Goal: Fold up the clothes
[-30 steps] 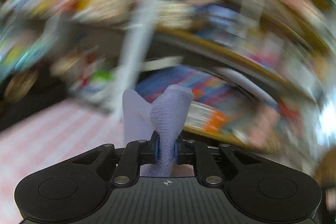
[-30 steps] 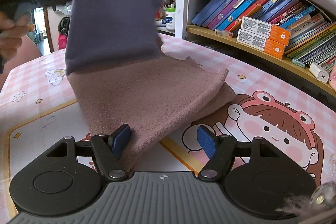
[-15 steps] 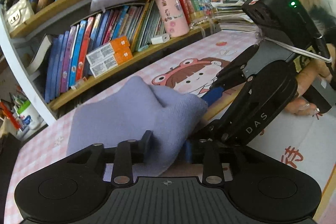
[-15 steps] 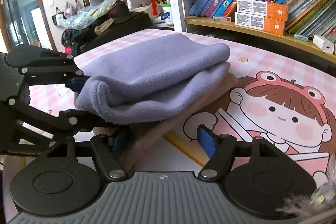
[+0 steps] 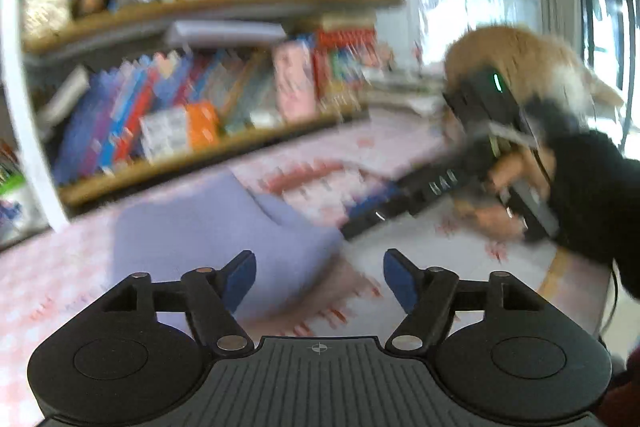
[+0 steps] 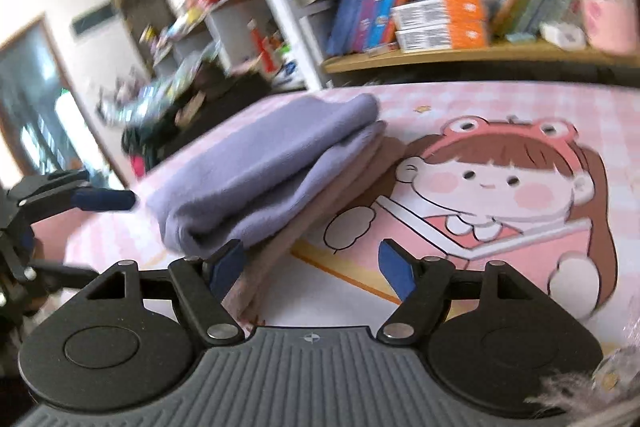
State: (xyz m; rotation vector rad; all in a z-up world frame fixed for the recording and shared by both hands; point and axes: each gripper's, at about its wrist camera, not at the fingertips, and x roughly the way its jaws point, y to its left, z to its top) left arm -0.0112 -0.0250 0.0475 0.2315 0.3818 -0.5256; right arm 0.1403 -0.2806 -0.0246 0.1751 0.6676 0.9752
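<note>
On the table [image 6: 500,107], pink check cloth with one big cartoon girl in a frog hat [image 6: 504,183]. Behind it, shelf [image 6: 460,53] packed with upright books, spines too blurred to read; two orange-and-white boxes [image 6: 440,23] stacked flat, print unreadable. Two folded cloths in one stack: lilac towel [image 6: 272,167] on top, soft nap, thick rolled fold facing the near edge, slightly askew; brown towel [image 6: 352,179] under it, edges showing along the right and near sides. Left gripper [image 5: 318,277] jaws just opened, now wide, nothing pinched; lilac towel [image 5: 208,227] lies just past its left pad. Right gripper [image 6: 310,263] wide too, nothing clamped, left pad at the stack's near corner, touching or not I can't tell. Seen from the left wrist camera, its body carries white lettering, mirrored and blurred.
</note>
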